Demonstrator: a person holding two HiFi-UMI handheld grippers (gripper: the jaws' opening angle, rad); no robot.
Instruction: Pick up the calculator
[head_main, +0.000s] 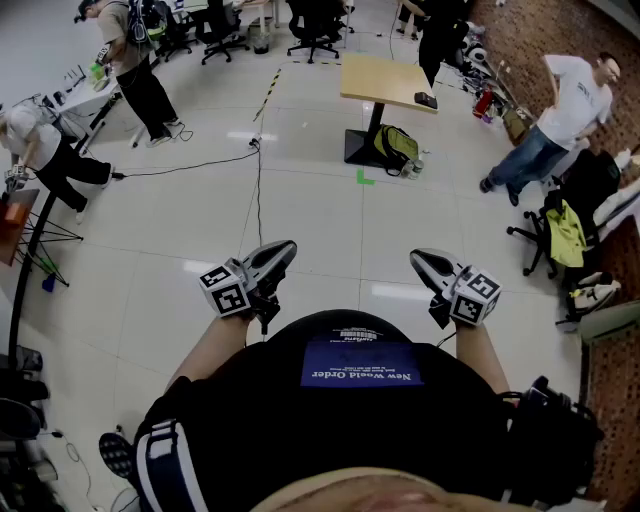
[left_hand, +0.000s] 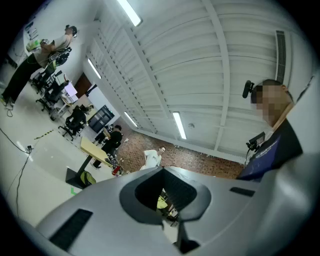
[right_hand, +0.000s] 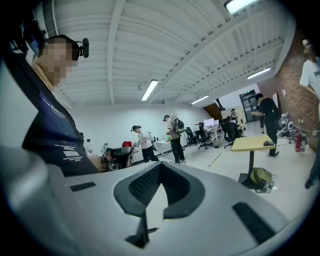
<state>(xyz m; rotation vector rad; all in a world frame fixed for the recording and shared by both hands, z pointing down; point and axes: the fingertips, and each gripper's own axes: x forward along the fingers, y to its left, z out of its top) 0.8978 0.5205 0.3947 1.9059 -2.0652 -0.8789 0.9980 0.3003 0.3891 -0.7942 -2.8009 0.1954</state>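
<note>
A small dark thing (head_main: 426, 100) was seen on a table (head_main: 375, 72), well ahead of both grippers and well apart from them. It could be the calculator, but this could not be told for sure. In the right gripper view the same thing was seen at the table's edge, ahead of the jaws and to their right. A bag (head_main: 396, 146) was laid on the floor (head_main: 300, 170) just beside the table's foot.

The left gripper (head_main: 285, 250) was held in front of the body of the person carrying it. Its jaws were closed together and nothing was caught between them. The right gripper (head_main: 420, 258) was held beside it, well apart from it, and its jaws were closed and empty as well. Nothing was touched by either gripper. A standing person (head_main: 575, 105) in a white shirt was seen far ahead, to the right of the right gripper.
</note>
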